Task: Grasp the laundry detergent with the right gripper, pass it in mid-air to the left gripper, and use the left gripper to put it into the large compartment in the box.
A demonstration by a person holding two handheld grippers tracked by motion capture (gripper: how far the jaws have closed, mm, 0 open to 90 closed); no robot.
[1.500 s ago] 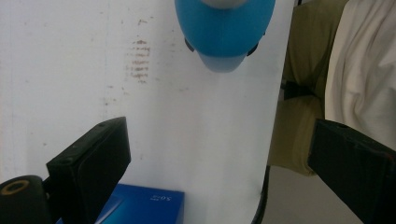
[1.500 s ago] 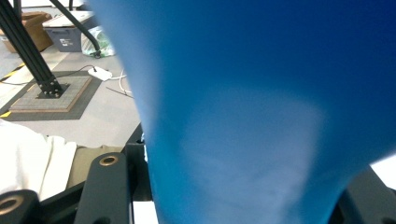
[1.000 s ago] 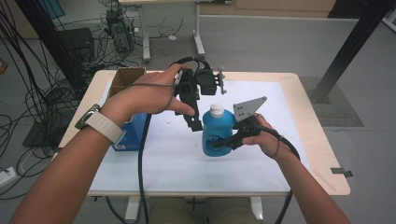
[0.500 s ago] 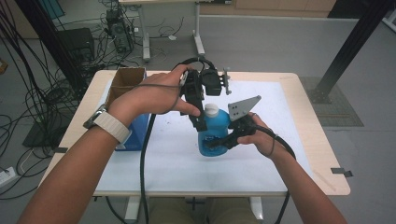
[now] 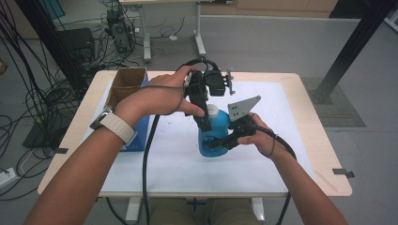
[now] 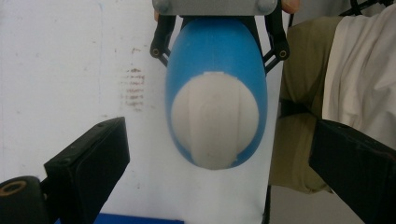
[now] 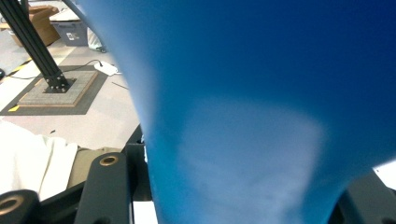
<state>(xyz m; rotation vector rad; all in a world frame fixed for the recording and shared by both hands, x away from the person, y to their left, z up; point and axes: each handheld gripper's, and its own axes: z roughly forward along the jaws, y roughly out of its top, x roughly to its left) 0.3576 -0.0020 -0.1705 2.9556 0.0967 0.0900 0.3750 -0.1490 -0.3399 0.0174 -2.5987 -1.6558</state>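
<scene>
High view: one blue bottle [image 5: 213, 138] with one white cap [image 5: 212, 111] stood upright on the white mat [image 5: 281, 122], a little to 3 o'clock of the table's middle. Two grippers were counted. The right gripper [image 5: 217, 142] came in from 3 o'clock and was clamped on the lower body of the bottle, with its grey three-cornered plate [image 5: 243, 108] raised above the hand. The left gripper [image 5: 204, 123] hung point-down over the bottle's 9 o'clock shoulder, just beside the cap.

Left gripper view: looking down on the cap [image 6: 215, 119], the two black jaws stood wide apart, one at 8 o'clock and one at 4 o'clock of the cap, neither touching it. The right gripper's jaws showed at 12 o'clock, pressed on both flanks of the blue body [image 6: 215, 51].

Right gripper view: the bottle [image 7: 243, 102] sat tight between the jaws, very close to the lens and blurred.

Containers: one cardboard box [image 5: 126, 83], open at the top, stood at 10 o'clock on the table; its contents could not be made out. One blue object [image 5: 141, 133] lay against it at 6 o'clock. Bottle contents: could not tell.
</scene>
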